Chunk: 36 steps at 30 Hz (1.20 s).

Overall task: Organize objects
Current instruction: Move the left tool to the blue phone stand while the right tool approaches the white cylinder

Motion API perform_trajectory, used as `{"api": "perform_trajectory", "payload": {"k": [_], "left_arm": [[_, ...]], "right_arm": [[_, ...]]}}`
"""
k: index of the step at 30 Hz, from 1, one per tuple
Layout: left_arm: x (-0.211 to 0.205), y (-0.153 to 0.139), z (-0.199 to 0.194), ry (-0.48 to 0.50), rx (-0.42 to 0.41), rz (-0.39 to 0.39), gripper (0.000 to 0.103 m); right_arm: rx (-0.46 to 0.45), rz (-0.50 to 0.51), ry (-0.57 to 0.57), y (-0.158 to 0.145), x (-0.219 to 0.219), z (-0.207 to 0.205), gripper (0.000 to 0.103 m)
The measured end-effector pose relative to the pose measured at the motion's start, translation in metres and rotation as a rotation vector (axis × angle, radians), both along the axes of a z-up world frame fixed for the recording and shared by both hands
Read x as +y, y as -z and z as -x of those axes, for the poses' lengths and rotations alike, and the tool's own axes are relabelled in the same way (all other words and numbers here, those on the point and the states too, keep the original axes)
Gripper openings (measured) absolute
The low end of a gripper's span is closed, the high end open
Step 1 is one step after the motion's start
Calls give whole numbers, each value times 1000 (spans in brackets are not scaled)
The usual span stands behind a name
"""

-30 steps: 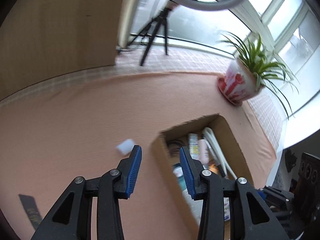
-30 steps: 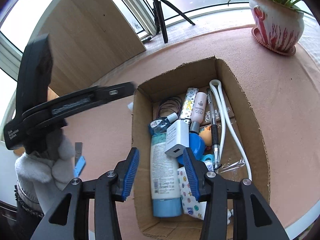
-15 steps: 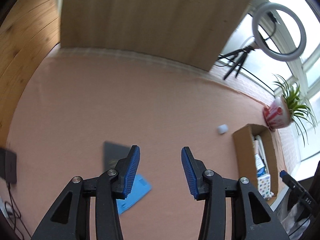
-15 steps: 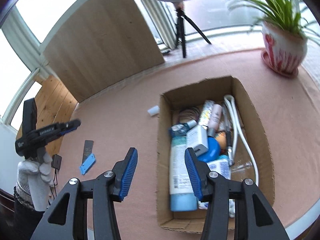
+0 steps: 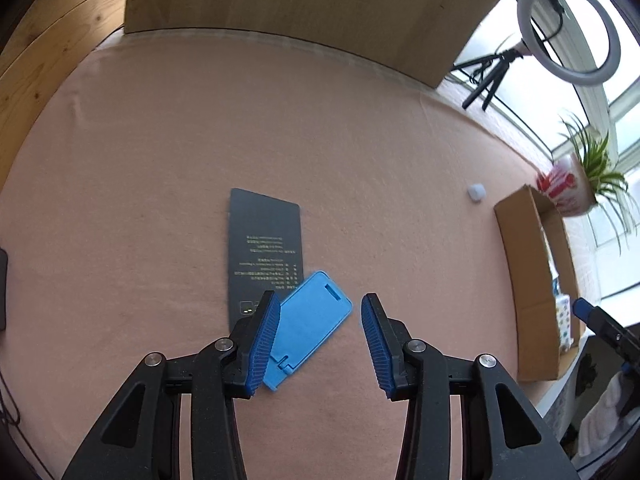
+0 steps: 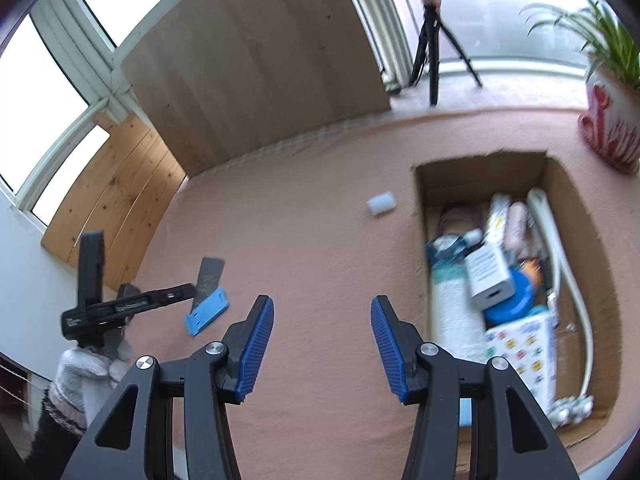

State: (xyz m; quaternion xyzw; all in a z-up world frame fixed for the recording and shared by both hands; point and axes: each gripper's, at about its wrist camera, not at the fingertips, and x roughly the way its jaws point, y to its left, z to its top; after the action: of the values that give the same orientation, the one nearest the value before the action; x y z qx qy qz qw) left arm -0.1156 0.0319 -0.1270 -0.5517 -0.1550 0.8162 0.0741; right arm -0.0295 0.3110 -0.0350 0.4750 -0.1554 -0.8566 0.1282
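Pink cloth (image 5: pixel 360 140) — blue case (image 5: pixel 308 330) lies diagonally, overlapping black card (image 5: pixel 262 248).

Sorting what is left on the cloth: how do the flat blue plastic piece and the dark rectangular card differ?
The flat blue plastic piece is bright blue with a slot near one end; the dark rectangular card is near-black with small print. The blue piece looks smaller and lies askew, overlapping the card's lower corner. Both lie flat on the pink cloth, outside the cardboard box.
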Motion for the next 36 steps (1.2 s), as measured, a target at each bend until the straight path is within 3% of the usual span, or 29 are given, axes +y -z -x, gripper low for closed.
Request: {"api": "perform_trajectory", "payload": {"k": [3,12,15,19,26,31,36], "left_arm": [[4,6,2,13,0,35,45],[16,10,-1,101,-5,93,45],[14,10,-4,86,-9,53,45],[5,11,-3,41,-3,80,44],[19,18,-12,94,-30,31,44],[48,20,-17,161,-37,38,44],[66,19,-18,163,-40,23,44]], "right_arm": [[-51,25,-22,7,-8,1,47],[-93,34,-24,18,-18,-5,47],[-113,37,-16,22,-17,-6,47],[-120,37,-17,22,-15,-7,47],[-116,32,-28,19,-15,-4,47],[-133,27,-36,22,-16,0,47],[-125,-6,-36,22,-20,4,47]]}}
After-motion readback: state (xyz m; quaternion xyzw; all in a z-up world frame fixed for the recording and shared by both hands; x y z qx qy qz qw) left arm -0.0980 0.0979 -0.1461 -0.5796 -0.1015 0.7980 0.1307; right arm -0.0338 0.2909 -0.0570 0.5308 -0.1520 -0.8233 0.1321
